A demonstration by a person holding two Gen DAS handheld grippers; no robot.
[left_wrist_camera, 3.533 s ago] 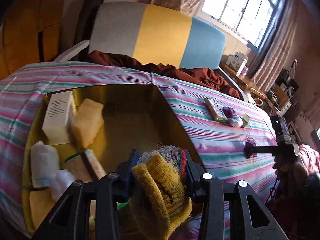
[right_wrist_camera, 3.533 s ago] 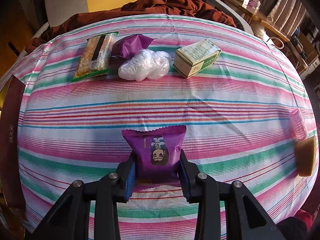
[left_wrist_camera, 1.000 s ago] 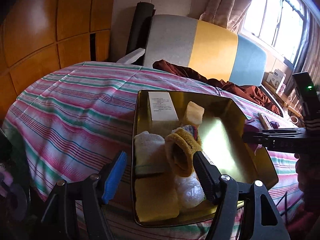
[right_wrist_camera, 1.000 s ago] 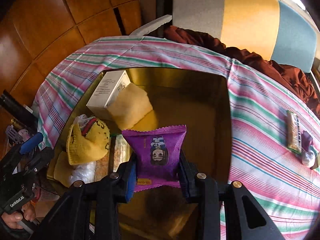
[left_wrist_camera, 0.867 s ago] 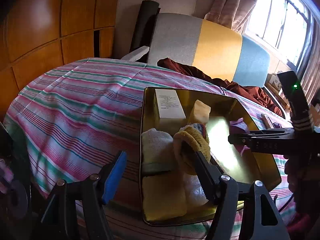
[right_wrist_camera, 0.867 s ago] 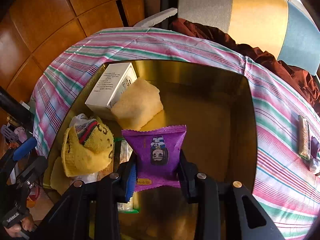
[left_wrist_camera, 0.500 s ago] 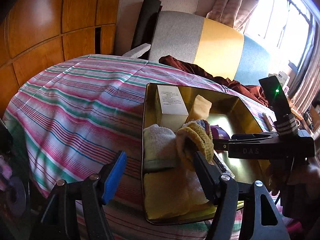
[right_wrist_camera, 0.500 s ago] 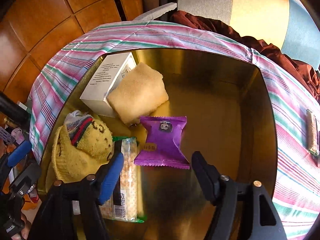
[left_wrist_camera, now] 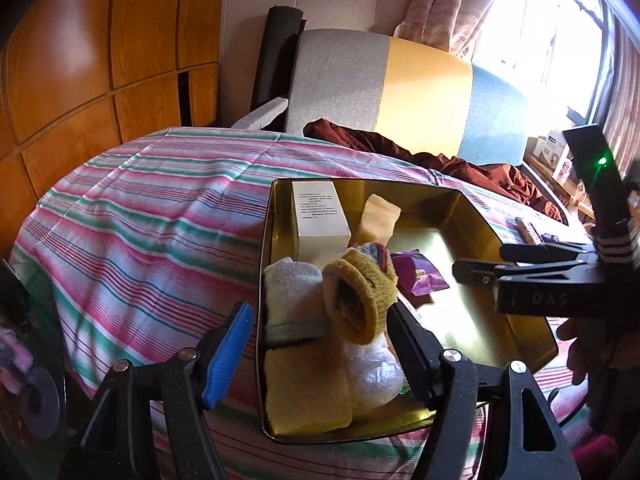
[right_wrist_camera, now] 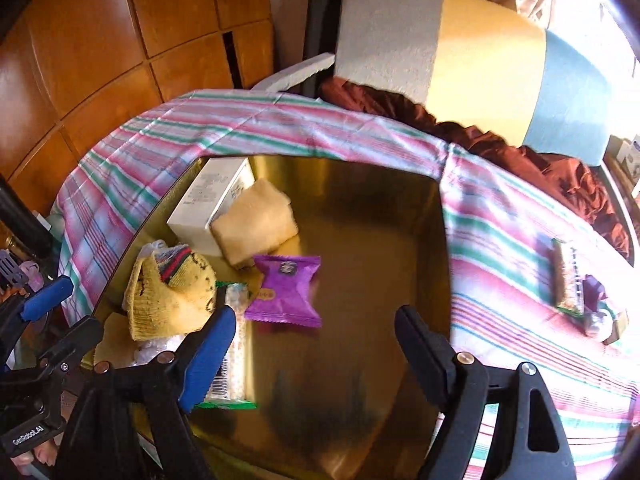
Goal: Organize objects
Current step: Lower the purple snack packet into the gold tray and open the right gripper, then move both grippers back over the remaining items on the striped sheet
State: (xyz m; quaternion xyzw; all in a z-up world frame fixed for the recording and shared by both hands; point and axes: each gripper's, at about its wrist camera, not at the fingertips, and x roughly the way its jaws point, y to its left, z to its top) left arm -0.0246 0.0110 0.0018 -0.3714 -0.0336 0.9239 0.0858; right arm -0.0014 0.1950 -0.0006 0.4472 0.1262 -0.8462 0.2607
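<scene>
From my right wrist I look down into the gold tray (right_wrist_camera: 436, 216), which sits on the striped cloth (right_wrist_camera: 520, 288). The purple snack packet (right_wrist_camera: 286, 292) lies flat on the tray floor, just beyond my right hand-held gripper (right_wrist_camera: 312, 332), whose jaws have just been opening and now stand wide with nothing between them. This view alone shows the long snack bar (right_wrist_camera: 234, 344) in its green-edged wrapper beside the packet, partly behind my blue pad, and a second bar (right_wrist_camera: 566, 280) out on the cloth well to the right of the tray.

My left wrist shows what the right cannot: the tray's near rim, with a folded yellow cloth (left_wrist_camera: 306, 388) and a clear plastic bundle (left_wrist_camera: 374, 368) against it, and a pale sock (left_wrist_camera: 290, 296) beside the yellow glove (left_wrist_camera: 360, 296). My left hand-held gripper (left_wrist_camera: 318, 336) is spread, its jaws straddling the tray's left wall and gripping nothing.

Both views show the white box (left_wrist_camera: 320, 220) and the yellow sponge (left_wrist_camera: 378, 218) at the far left corner. The left half of the tray is crowded; the right half is bare gold floor.
</scene>
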